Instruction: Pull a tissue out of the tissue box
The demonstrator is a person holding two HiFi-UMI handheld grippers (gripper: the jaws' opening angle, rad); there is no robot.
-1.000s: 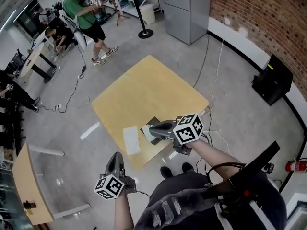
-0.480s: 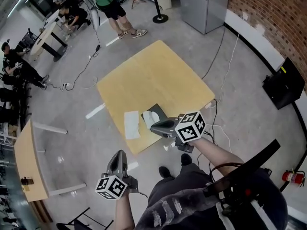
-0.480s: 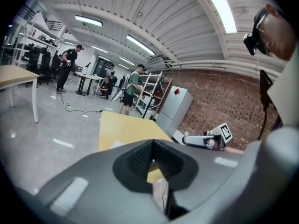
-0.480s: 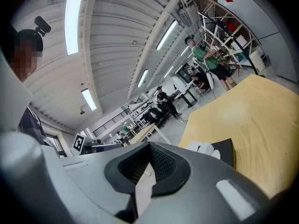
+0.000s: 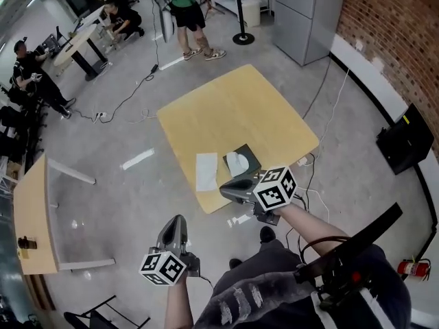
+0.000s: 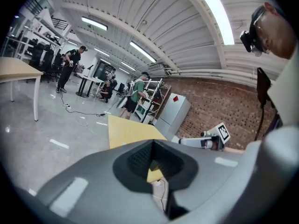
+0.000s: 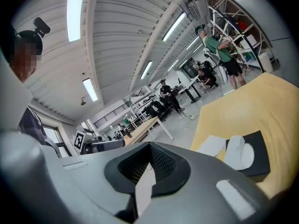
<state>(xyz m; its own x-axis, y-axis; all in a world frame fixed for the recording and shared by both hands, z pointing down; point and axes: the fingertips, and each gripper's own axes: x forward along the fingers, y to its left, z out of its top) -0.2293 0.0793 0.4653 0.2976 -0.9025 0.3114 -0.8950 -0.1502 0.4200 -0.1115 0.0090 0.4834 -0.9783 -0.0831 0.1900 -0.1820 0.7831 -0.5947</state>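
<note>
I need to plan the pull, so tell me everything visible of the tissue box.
The tissue box is flat, dark and cardboard-looking, lying on the wooden table near its front edge. A white tissue bulges from its top opening. A loose white sheet lies beside it. Nothing grips it; the right gripper hovers nearby, apart from it.

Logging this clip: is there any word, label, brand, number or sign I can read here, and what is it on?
No readable text anywhere in these views.
Marker cubes on the tongs: black-and-white square patterns only, no letters.
Red diamond sign on the grey cabinet: too small to read.
Tissue box: no print visible.
</note>
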